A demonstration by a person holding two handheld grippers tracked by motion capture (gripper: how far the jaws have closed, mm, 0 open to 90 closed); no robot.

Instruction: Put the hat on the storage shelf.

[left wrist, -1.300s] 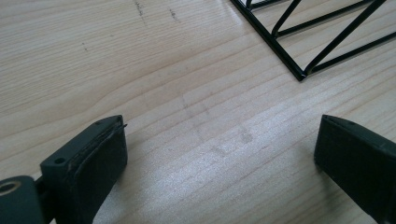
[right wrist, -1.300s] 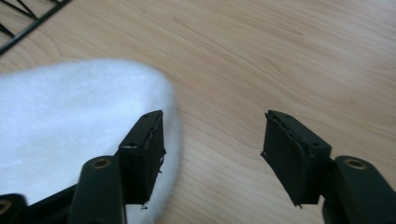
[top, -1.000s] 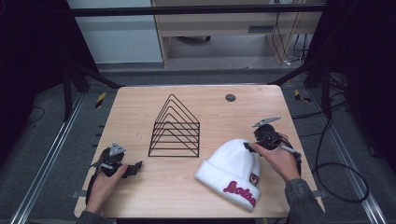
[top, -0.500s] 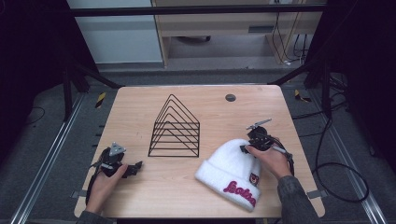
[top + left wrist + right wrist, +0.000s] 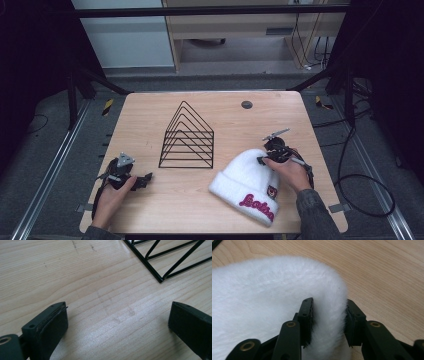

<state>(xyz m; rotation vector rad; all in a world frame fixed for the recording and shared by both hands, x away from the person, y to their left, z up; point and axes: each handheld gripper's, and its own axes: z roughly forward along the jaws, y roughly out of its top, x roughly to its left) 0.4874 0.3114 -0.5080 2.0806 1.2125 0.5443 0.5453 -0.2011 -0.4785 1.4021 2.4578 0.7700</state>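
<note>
Right claw [image 5: 328,322] just closing, white fuzzy beanie's [image 5: 269,287] crown between jaws.

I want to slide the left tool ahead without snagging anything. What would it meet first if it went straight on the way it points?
Probably the wire rack. The left tool hangs open over bare table, and the rack's near corner lies ahead, slightly right of centre. Depth is unclear, so it could just pass to the left.

Your white fuzzy beanie [image 5: 247,181] lies flat on its side at the near right part of the table [image 5: 150,125]. Its rounded crown points up-right, and the folded cuff, with red script lettering and a small patch, faces the table's near edge.
</note>
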